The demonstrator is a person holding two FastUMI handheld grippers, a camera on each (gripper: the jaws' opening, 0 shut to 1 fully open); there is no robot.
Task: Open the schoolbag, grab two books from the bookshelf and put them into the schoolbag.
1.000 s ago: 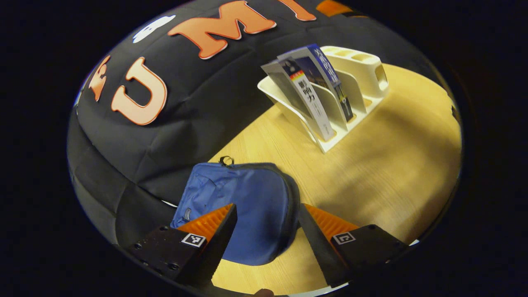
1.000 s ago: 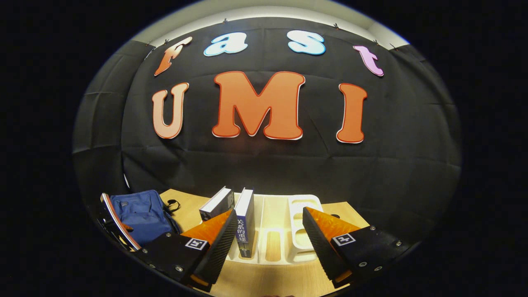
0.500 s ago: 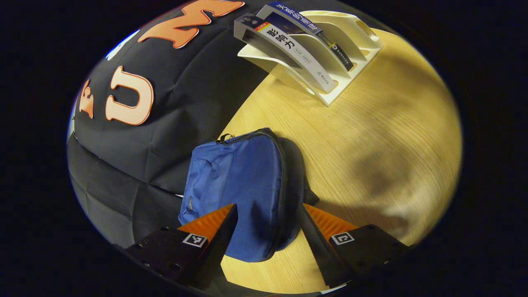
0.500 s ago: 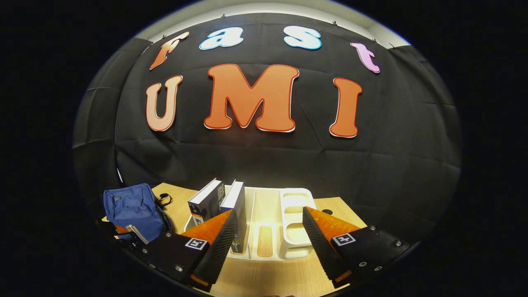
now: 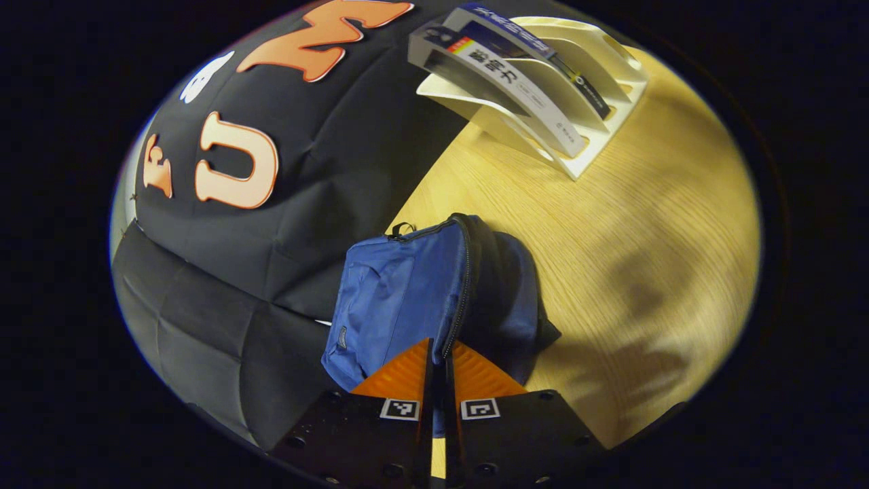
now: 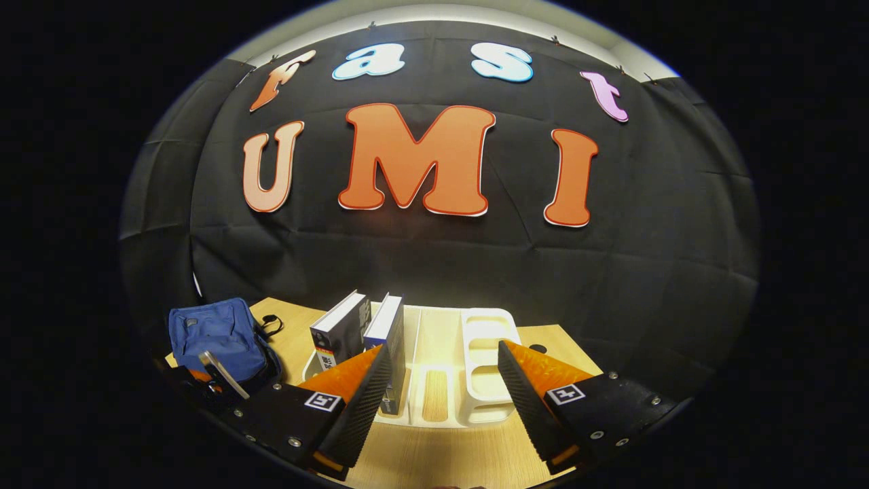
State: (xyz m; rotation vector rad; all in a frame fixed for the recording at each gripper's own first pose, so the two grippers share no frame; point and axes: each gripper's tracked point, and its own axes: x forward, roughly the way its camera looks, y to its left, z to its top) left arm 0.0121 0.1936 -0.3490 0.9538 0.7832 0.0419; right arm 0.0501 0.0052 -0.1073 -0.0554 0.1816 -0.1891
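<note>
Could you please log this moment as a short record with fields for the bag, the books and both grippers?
schoolbag: blue schoolbag lying on the wooden table, zip not visibly opened
left gripper: left gripper closed at the bag's zipper edge; what it pinches cannot be told
right gripper: right gripper open, holding nothing, facing the bookshelf
books: two books upright in the bookshelf's left slots
stage: opening the bag; no book taken yet
</note>
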